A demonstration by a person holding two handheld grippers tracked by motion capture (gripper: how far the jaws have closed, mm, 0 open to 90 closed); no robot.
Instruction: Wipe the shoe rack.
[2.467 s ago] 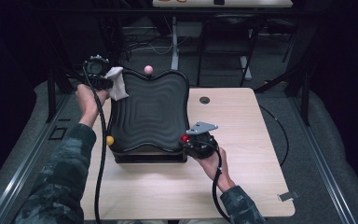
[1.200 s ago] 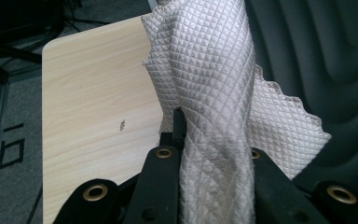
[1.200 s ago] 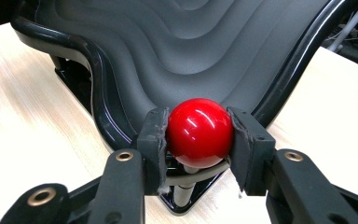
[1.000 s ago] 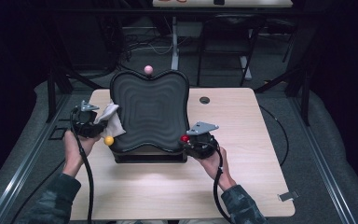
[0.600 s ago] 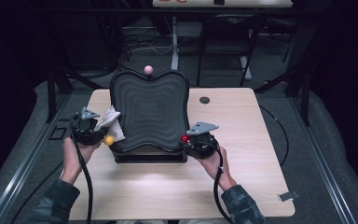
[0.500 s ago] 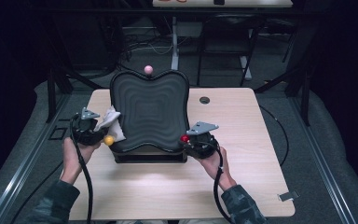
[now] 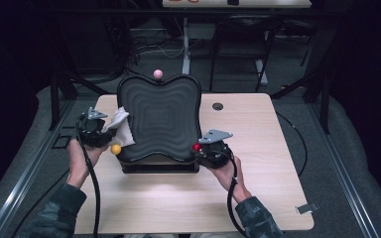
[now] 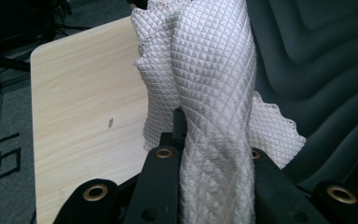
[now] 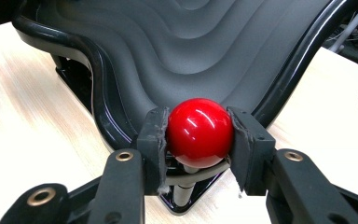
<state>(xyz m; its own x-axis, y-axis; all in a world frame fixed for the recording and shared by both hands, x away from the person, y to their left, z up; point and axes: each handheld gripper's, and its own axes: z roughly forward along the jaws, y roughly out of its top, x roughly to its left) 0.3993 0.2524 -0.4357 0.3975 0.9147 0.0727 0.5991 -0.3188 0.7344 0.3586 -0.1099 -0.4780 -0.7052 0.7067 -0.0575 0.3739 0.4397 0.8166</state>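
Your left gripper (image 7: pixel 93 130) has its jaws clamped on a white quilted cloth (image 8: pixel 205 93), bunched and standing up between them; in the high view the cloth (image 7: pixel 119 126) lies against the left edge of the black rippled tray (image 7: pixel 161 116), just above the tray's yellow ball knob (image 7: pixel 115 149). Your right gripper (image 9: pixel 200 135) has its jaws closed on the tray's glossy red ball knob (image 9: pixel 199 132), at the tray's near right corner (image 7: pixel 197 147). The tray sits tilted on a dark base on the pale wooden counter (image 7: pixel 258 198), with a pink ball knob (image 7: pixel 158 74) at its far edge.

Hazards from this position, as judgements:
- The red knob is round and smooth, held at two small contact areas. If you lean sideways on it while wiping, it may roll out of the jaws and the tray would lose its steadying hold.
- The cloth is gripped as a bunched fold. A hard drag across the ripples could pull it free or let bare jaw tips scrape the tray.
- The yellow knob lies just beside the cloth. A downward stroke along the tray's left edge could snag on it.
- Pressure on the tray's left side may rock it on its base if your right hold slackens.
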